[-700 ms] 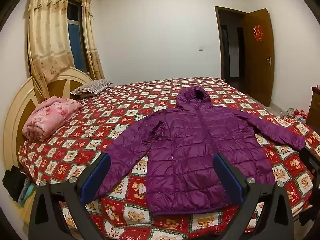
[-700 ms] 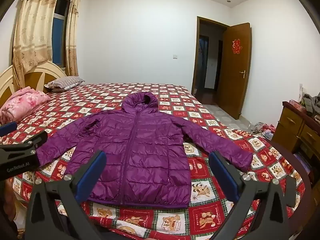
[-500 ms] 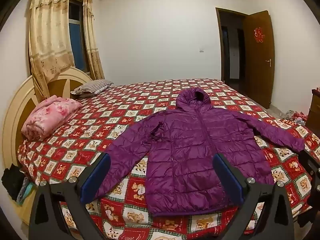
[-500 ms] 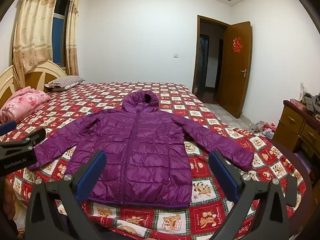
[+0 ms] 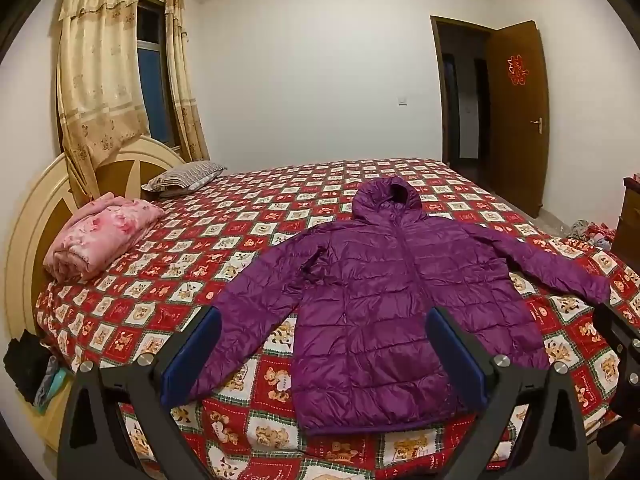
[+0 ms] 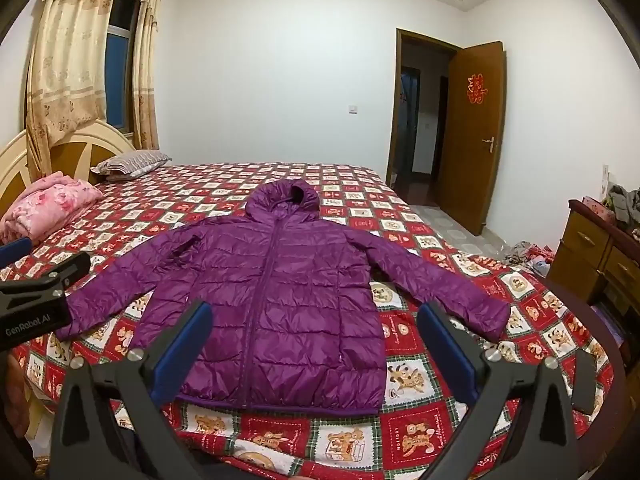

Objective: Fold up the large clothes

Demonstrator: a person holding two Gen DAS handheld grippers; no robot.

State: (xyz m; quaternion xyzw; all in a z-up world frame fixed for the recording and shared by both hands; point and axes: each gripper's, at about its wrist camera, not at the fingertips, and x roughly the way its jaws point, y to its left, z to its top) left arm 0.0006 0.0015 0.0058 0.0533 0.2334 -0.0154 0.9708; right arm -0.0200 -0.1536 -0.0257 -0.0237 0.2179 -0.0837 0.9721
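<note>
A purple hooded puffer jacket (image 5: 384,304) lies flat and face up on the bed, zipped, both sleeves spread out, hood pointing away; it also shows in the right wrist view (image 6: 276,292). My left gripper (image 5: 324,356) is open and empty, held above the near edge of the bed in front of the jacket's hem. My right gripper (image 6: 316,344) is open and empty too, in front of the hem. The left gripper's body shows at the left edge of the right wrist view (image 6: 36,300).
The bed has a red checked cartoon sheet (image 5: 224,248). A folded pink blanket (image 5: 100,236) and a striped pillow (image 5: 184,176) lie by the headboard. A wooden dresser (image 6: 596,256) stands at the right. The brown door (image 6: 472,136) is open.
Both grippers have drawn back and tilted up slightly, so the jacket sits a little lower and farther in both views. The jacket has not moved.
</note>
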